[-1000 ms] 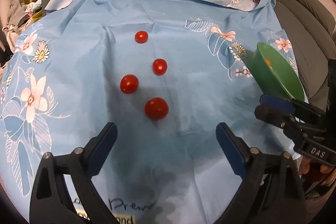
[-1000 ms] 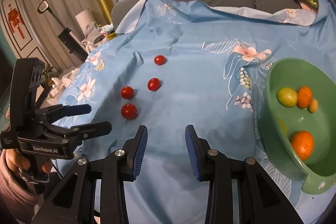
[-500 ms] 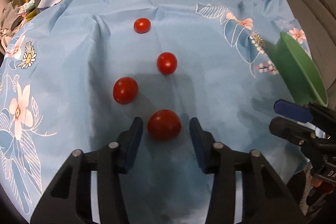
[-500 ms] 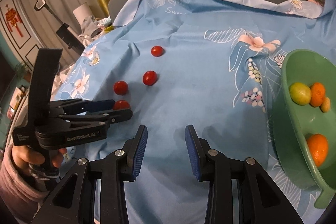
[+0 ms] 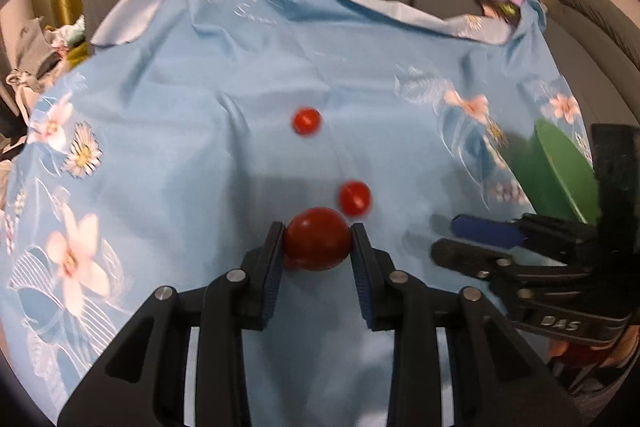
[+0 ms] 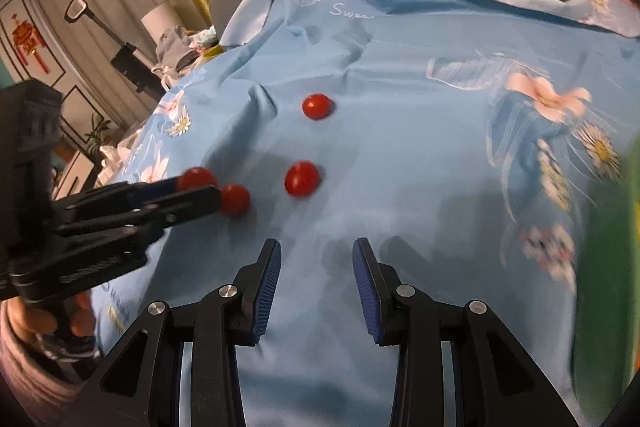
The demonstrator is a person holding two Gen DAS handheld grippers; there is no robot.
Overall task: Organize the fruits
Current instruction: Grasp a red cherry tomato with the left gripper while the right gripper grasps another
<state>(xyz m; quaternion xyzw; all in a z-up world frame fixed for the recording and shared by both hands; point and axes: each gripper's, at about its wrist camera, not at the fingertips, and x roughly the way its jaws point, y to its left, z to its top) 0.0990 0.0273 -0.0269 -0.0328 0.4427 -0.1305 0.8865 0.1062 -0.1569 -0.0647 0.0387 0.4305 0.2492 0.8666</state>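
Currently, item in hand: one tomato (image 5: 317, 238), pinched between the closing jaws of the left gripper (image 5: 317, 247), low over the blue cloth (image 5: 200, 147). Right gripper (image 6: 316, 263): jaws narrowly apart, nothing between them. Loose stock: three tomatoes on the cloth, nearest one (image 5: 354, 197) just beyond the held one. Destination, likely: green bowl (image 5: 560, 171), far right. Handling advice: squeeze gently, lift straight, clear the neighbour before swinging right.
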